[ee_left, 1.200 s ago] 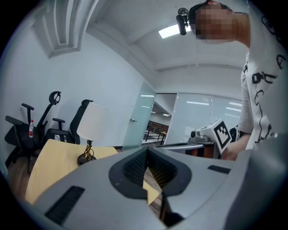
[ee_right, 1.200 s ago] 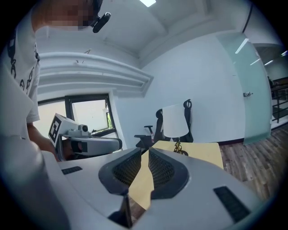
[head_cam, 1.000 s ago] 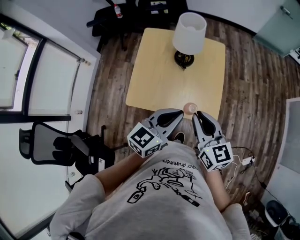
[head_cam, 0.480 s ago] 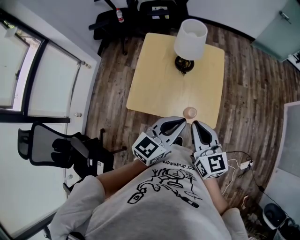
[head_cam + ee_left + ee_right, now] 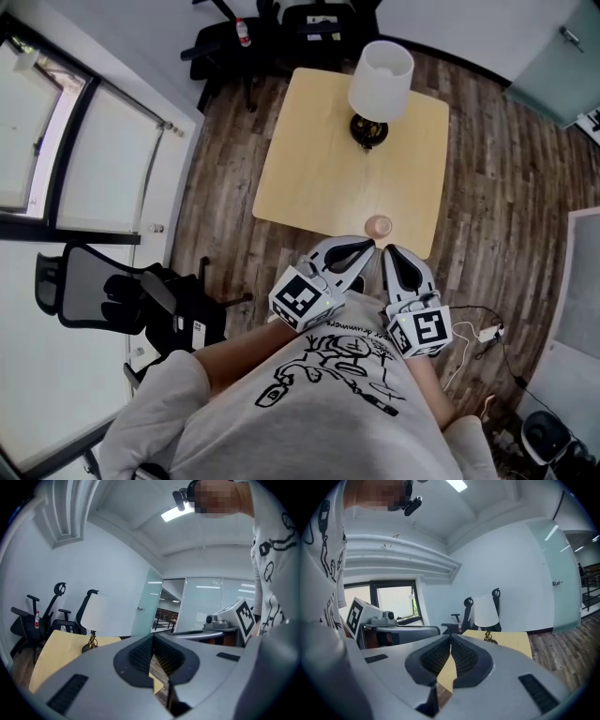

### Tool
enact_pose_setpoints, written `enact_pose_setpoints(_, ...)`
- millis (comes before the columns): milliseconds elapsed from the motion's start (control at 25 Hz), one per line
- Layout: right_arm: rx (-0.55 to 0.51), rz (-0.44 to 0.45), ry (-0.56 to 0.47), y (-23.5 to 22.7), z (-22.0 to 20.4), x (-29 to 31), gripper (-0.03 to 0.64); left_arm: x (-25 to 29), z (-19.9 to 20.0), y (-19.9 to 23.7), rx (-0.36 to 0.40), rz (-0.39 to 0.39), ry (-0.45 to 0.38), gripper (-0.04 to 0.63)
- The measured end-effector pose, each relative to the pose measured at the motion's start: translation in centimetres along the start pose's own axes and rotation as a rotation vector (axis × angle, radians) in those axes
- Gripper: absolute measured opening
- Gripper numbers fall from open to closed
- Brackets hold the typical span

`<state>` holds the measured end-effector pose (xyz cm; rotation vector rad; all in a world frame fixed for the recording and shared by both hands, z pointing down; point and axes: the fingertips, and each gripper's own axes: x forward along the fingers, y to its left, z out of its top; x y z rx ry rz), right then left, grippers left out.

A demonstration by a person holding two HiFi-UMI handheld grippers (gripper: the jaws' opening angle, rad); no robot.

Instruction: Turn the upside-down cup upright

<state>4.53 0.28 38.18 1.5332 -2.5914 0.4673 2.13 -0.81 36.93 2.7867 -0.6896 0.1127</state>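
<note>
A small pinkish cup (image 5: 379,225) stands on the light wooden table (image 5: 319,159), close to its front edge. From above I cannot tell which end is up. My left gripper (image 5: 367,246) and right gripper (image 5: 386,251) hover side by side just short of that edge, a little nearer to me than the cup and apart from it. Both are shut with nothing between the pads. In the left gripper view the jaws (image 5: 152,637) meet, and in the right gripper view (image 5: 451,641) too. The jaws hide the cup in both gripper views.
A lamp with a white shade (image 5: 381,67) and dark base stands at the table's far side. Black office chairs (image 5: 234,33) stand beyond the table, another (image 5: 112,295) at my left by the window. Cables and a plug (image 5: 489,323) lie on the wooden floor at right.
Both grippers have drawn back a little from the cup toward the person. The cup has stayed where it was on the table.
</note>
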Motion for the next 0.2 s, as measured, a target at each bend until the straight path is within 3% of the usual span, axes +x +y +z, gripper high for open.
enact_pose_setpoints(200, 0.007, -0.001, 0.0, -0.62, 0.02, -0.44, 0.028, 0.62, 0.04, -0.41, 0.002, 0.0, 0.003, 0.009)
